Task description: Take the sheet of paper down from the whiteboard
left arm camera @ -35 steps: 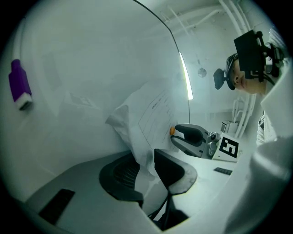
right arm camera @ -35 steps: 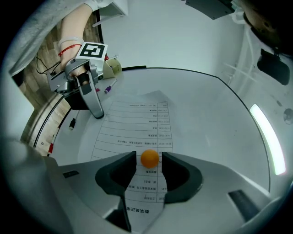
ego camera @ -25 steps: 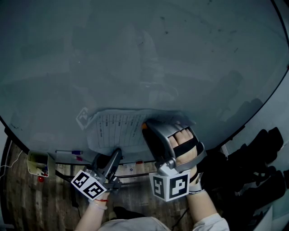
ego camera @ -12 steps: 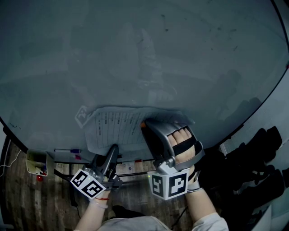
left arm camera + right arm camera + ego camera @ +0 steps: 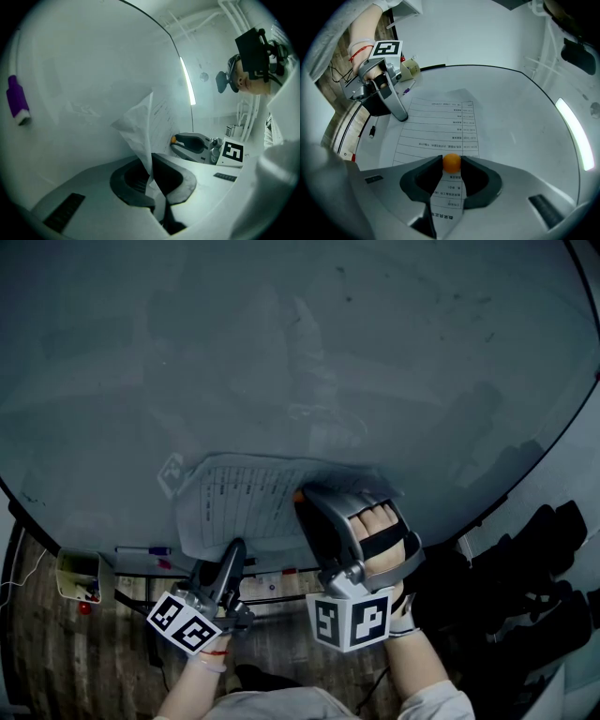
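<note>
head view has us close up on the whiteboard (image 5: 281, 352), and the sheet of paper (image 5: 239, 507) lies against the whiteboard's lower part, just above its bottom rim. left gripper (image 5: 234, 551) comes in from under that rim. in the left gripper view its jaws are pressed fully together on the sheet's loose lower edge, which crumples away from the whiteboard. right gripper (image 5: 451, 165) points at the whiteboard, jaws partly apart and clamped either side of the small orange magnet (image 5: 451, 162) pinning the sheet there. so we reckon this is the unpinning step: magnet gripped, not yet off. next we'd pull the magnet straight off the whiteboard while the left holds firm, so the sheet comes away without sliding or tearing.
</note>
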A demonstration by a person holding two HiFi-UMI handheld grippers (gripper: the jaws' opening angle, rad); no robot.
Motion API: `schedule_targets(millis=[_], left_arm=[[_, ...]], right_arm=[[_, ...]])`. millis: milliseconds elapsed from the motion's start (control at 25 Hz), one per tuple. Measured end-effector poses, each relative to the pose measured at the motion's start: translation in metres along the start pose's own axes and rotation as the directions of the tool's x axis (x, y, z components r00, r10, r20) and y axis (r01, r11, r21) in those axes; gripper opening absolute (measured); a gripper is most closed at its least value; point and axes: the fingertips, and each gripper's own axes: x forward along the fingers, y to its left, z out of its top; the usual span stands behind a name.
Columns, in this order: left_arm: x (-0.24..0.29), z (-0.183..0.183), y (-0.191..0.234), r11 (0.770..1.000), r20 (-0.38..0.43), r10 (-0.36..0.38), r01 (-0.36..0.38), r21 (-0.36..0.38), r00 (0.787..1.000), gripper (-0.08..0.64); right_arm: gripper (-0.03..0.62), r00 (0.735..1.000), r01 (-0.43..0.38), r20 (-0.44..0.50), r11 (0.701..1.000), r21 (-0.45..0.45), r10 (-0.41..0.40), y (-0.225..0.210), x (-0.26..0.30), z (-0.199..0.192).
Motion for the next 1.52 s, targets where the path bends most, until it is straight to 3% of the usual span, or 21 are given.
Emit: schedule_targets(millis=[1520], left_arm=[[-0.052, -0.063, 0.023, 0.980, -0.104, 0.124, -0.139, -0.145, 0.987, 0.015]], right_arm=[[0.132, 0.987, -0.152, -0.033, 0.986, 0.070, 0.155, 0.081, -0.003, -0.007]])
